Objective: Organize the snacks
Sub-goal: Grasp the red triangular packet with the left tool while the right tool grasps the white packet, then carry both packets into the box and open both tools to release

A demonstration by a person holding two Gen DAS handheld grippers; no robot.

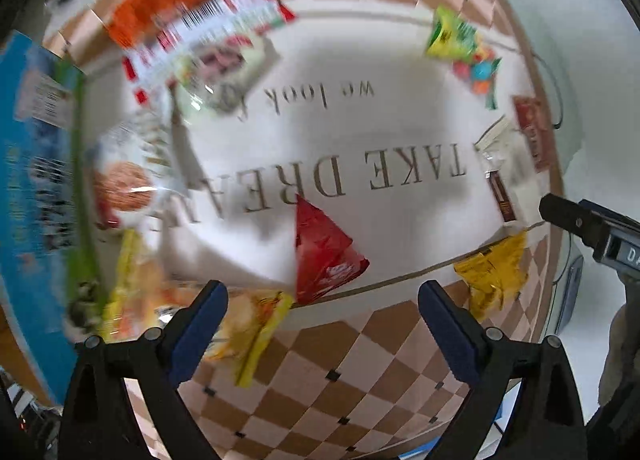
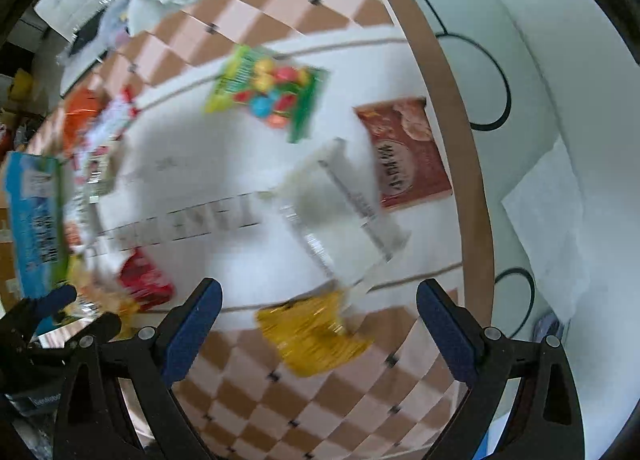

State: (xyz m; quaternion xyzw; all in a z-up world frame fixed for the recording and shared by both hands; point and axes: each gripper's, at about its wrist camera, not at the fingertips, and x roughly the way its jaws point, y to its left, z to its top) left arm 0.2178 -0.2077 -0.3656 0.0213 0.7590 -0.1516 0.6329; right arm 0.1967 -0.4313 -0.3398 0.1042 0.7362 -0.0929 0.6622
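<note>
We hold the left gripper (image 1: 322, 324) and right gripper (image 2: 318, 322) wide open and empty above the mat (image 1: 360, 131), near the red packet (image 1: 324, 256) and yellow packet (image 2: 316, 334).

Two downward wrist views, shared mat (image 1: 400, 131) (image 2: 224, 179)

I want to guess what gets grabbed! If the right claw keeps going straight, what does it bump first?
Probably the yellow snack bag. It lies just ahead between the open right claw's fingers, on the checkered cloth. The picture is blurry, so that is a guess.
</note>
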